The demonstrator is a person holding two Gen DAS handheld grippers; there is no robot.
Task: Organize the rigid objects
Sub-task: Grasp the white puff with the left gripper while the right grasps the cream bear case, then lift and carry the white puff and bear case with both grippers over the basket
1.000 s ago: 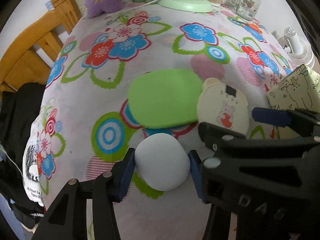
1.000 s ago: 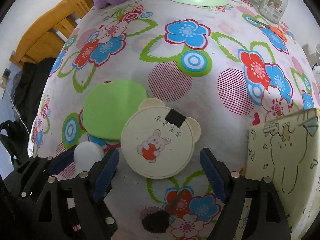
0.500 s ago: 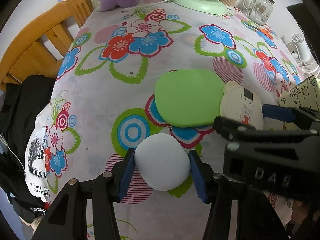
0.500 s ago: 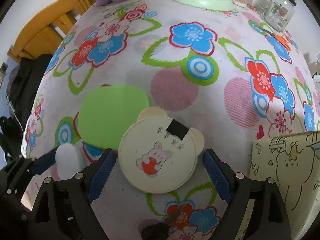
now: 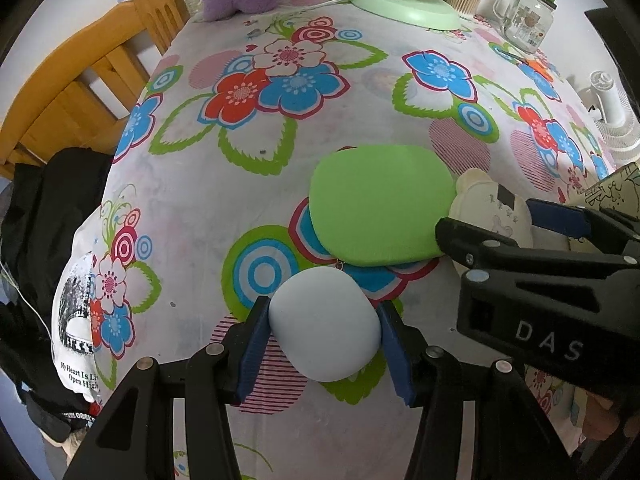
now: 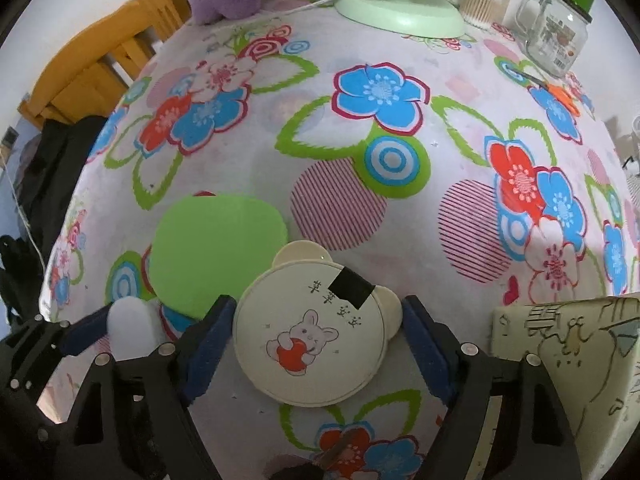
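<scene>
Right tongs [image 6: 316, 340] straddle the bear-eared round case [image 6: 312, 336], jaws closing, pads not yet pressing its sides. Left tongs [image 5: 322, 332] clamp a pale blue egg-shaped object [image 5: 324, 324]. Case lies flat on the tablecloth [image 6: 360, 160], ears away from the tongs, touching the green case [image 6: 216, 248].

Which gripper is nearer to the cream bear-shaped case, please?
Right. The right gripper straddles the cream bear-shaped case, jaws closing around it; the left gripper is off to its left, clamped on the white egg-shaped object.
</scene>
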